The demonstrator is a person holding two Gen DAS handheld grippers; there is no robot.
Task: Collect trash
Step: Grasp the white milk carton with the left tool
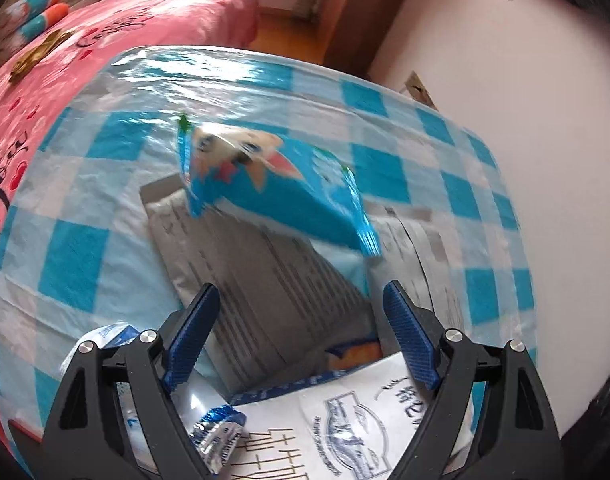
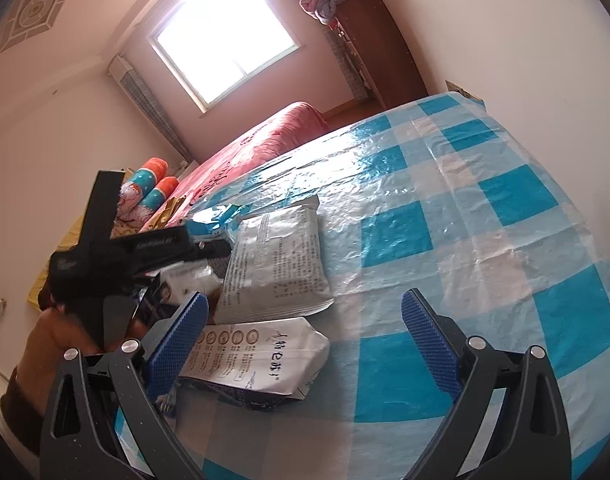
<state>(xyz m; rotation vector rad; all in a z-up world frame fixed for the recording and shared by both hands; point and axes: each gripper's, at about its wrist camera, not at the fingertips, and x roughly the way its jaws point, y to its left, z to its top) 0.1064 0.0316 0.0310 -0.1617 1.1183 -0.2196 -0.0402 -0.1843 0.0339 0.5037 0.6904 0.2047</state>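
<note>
The left gripper is holding its jaws wide apart with nothing pinched, hanging over a silver packet. The right gripper is open too. A blue snack bag is lying on the packets, on the checked bench.

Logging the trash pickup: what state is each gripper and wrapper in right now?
Left gripper: open, empty.
Right gripper: open, empty.
Blue cartoon-cat snack bag: blurred, lying on the silver packets.
Silver printed foil packet: flat on the checked cloth.
White printed pouch: crumpled, lying flat.
</note>
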